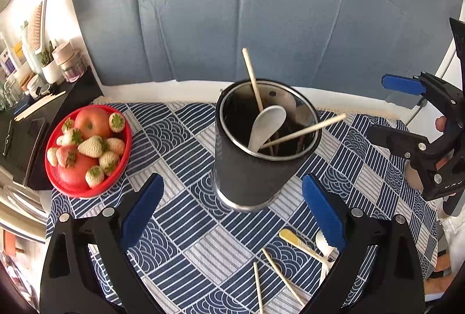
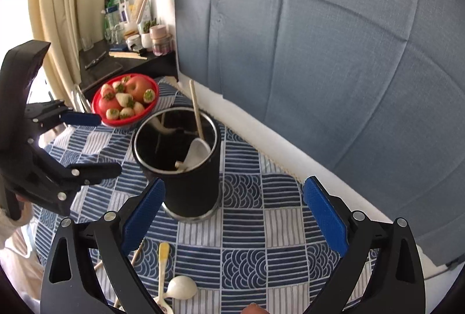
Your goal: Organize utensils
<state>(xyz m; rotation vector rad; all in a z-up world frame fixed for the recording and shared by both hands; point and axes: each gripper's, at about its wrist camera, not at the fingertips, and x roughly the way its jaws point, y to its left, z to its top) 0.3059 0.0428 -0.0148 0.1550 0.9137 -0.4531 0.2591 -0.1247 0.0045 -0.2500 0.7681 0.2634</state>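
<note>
A black metal utensil cup (image 1: 255,160) (image 2: 186,168) stands on the blue patterned cloth. Inside it lean a white ceramic spoon (image 1: 266,126) (image 2: 196,151) and two wooden chopsticks (image 1: 305,130). My left gripper (image 1: 232,212) is open in front of the cup, nothing between its blue pads. My right gripper (image 2: 234,215) is open too, just before the cup and empty. On the cloth near me lie loose chopsticks (image 1: 279,276), a yellow-handled spoon (image 1: 302,245) (image 2: 162,264) and a white spoon (image 2: 180,286). The right gripper (image 1: 407,116) also shows at the right edge of the left wrist view.
A red bowl of apples and strawberries (image 1: 87,151) (image 2: 126,100) sits at the cloth's left. A dark shelf with jars and bottles (image 1: 35,81) (image 2: 136,46) stands beyond it. A blue-grey padded backdrop (image 1: 247,8) rises behind the table.
</note>
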